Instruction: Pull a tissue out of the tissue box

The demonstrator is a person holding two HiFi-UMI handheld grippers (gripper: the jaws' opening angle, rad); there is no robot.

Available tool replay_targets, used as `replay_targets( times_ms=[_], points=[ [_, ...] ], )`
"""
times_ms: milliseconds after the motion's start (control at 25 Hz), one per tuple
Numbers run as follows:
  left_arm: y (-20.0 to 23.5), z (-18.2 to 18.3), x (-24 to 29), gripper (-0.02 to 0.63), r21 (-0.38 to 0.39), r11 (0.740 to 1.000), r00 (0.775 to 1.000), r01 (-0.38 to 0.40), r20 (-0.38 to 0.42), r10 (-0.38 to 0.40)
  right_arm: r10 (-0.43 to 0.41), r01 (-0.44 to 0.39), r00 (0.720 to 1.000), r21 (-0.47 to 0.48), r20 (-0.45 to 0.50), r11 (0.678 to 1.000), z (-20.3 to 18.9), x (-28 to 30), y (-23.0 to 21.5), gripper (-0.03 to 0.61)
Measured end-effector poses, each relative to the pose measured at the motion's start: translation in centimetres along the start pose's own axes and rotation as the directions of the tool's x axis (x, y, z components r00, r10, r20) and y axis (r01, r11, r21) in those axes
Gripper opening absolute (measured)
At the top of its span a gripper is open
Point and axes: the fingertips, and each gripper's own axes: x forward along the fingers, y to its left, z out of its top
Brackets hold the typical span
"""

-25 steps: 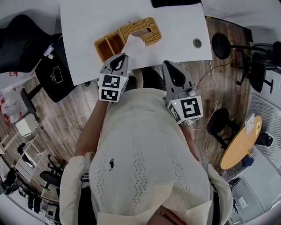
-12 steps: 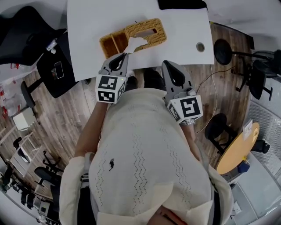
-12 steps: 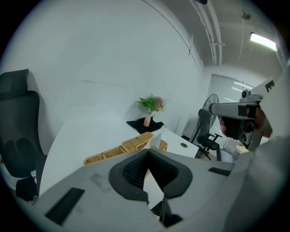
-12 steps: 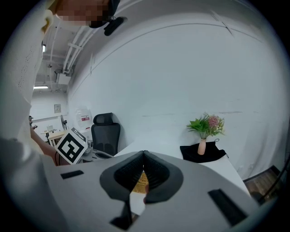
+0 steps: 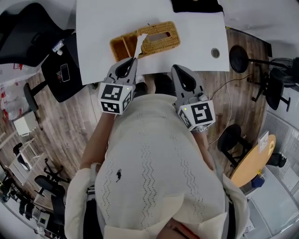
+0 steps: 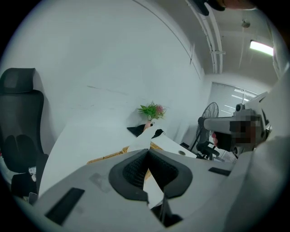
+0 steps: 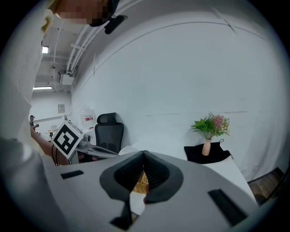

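Observation:
A wicker tissue box (image 5: 161, 36) with an open tray section (image 5: 122, 45) on its left lies on the white table (image 5: 98, 28). A white tissue (image 5: 139, 45) runs as a narrow strip from the box top down to my left gripper (image 5: 134, 59), which is shut on it. In the left gripper view the tissue (image 6: 141, 141) sticks out past the closed jaws of the left gripper (image 6: 147, 150), above the wicker box (image 6: 105, 157). My right gripper (image 5: 174, 66) hovers at the table's near edge, right of the box. The right gripper (image 7: 144, 152) is shut and holds nothing.
A cable hole (image 5: 215, 52) is at the table's right, a black cloth (image 5: 196, 4) at its far edge with a vase of flowers (image 7: 209, 129). A black office chair (image 5: 28, 32) and a dark stand with a phone (image 5: 63, 72) stand left. More chairs (image 5: 243, 49) stand right.
The left gripper has drawn back slightly towards the person with the tissue. The tissue, a broad flap before, is now a thin stretched strip. The right gripper has stayed put.

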Motion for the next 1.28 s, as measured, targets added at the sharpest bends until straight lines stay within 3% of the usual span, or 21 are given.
replay_targets(
  times_ms=[760, 1280],
  points=[
    [0.5, 3.3, -3.8, 0.012, 0.035, 0.997, 0.988, -0.071, 0.143, 0.065, 0.068, -0.067, 0.997, -0.033, 0.027, 0.997, 0.7, 1.1, 1.3, 0.0],
    [0.6, 8.4, -5.0, 0.012, 0.042, 0.996, 0.962, -0.081, 0.265, 0.067, 0.034, -0.034, 0.995, -0.005, 0.094, 0.999, 3.1, 0.8, -0.5, 0.0]
  ],
)
